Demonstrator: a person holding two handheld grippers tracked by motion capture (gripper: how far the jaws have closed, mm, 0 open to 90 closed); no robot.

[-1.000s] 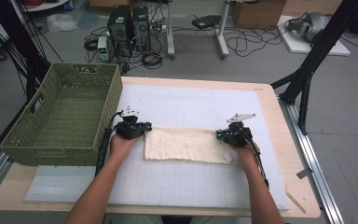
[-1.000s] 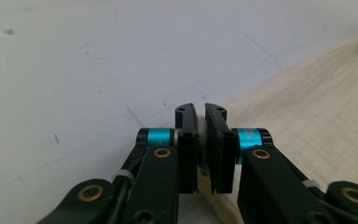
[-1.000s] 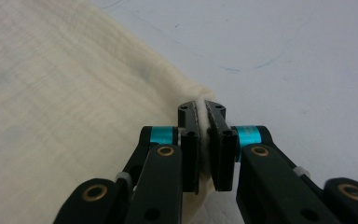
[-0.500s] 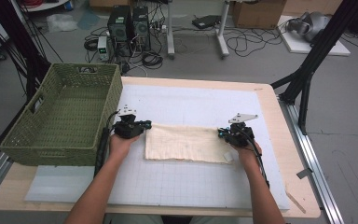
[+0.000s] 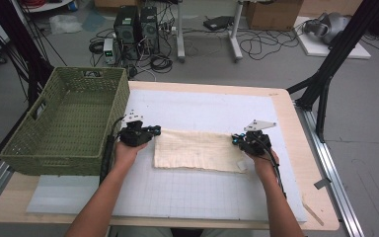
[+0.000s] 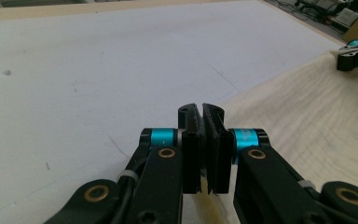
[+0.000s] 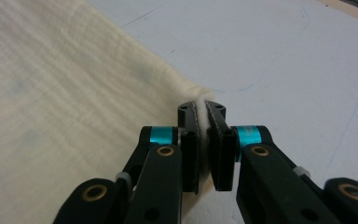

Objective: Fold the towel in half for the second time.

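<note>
Both grippers pinch the far corners of a cream cloth on the white mat

The left gripper (image 5: 154,131) clamps the cloth (image 5: 197,150) at its far left corner; the right gripper (image 5: 237,140) pinches the far right corner, fabric pressed between its jaws. The cloth lies flat mid-table, beside the green basket (image 5: 66,123)

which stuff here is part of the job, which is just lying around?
In the job:
cloth, pinched at both ends
left gripper, shut on cloth
right gripper, shut on cloth
white mat under it

Lying about:
green basket, nothing visible inside
computers and cables on the floor
cardboard box
</note>
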